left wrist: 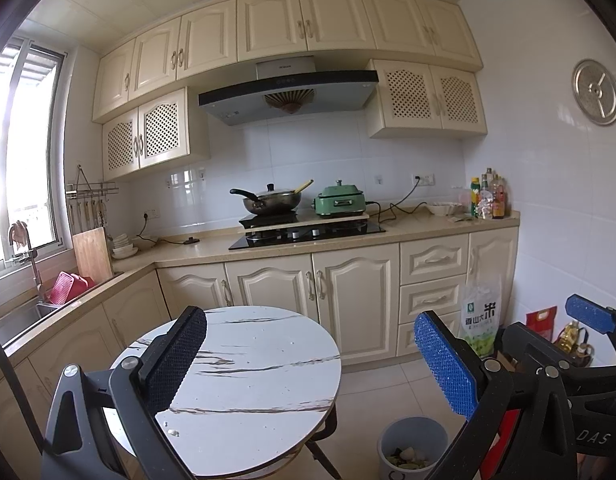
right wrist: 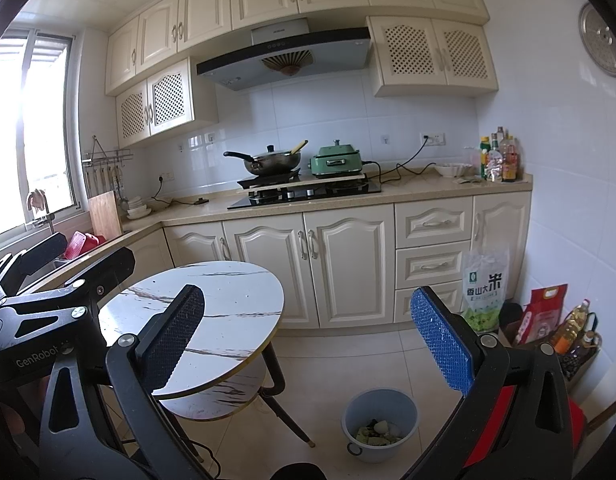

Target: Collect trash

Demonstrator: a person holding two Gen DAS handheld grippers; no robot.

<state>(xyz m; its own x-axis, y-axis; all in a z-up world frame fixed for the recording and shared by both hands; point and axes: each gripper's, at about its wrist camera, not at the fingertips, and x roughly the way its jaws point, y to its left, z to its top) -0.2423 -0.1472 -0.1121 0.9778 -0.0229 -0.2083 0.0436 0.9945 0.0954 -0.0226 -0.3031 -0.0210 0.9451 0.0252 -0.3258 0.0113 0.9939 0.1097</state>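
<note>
Both the left gripper [left wrist: 308, 364] and right gripper [right wrist: 308, 344] are being held wide apart and empty, while scraps are already lying in the round grey-blue plastic bin [right wrist: 379, 428] at lower centre, with crumbs remaining on the white marble-patterned round table [left wrist: 244, 360]

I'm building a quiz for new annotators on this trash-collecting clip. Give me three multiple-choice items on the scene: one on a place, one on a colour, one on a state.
1. Where does the trash bin stand?
A. on the round table
B. on the floor beside the round table
C. on the counter

2. What colour is the electric cooker on the stove?
A. green
B. red
C. white

3. How does the right gripper stand?
A. shut on a wrapper
B. shut on nothing
C. open, holding nothing

Key: 1 B, the bin sits on floor tiles right of the round table. 2 A, its body is pale green. 3 C, its fingers are wide apart with nothing between them.
</note>
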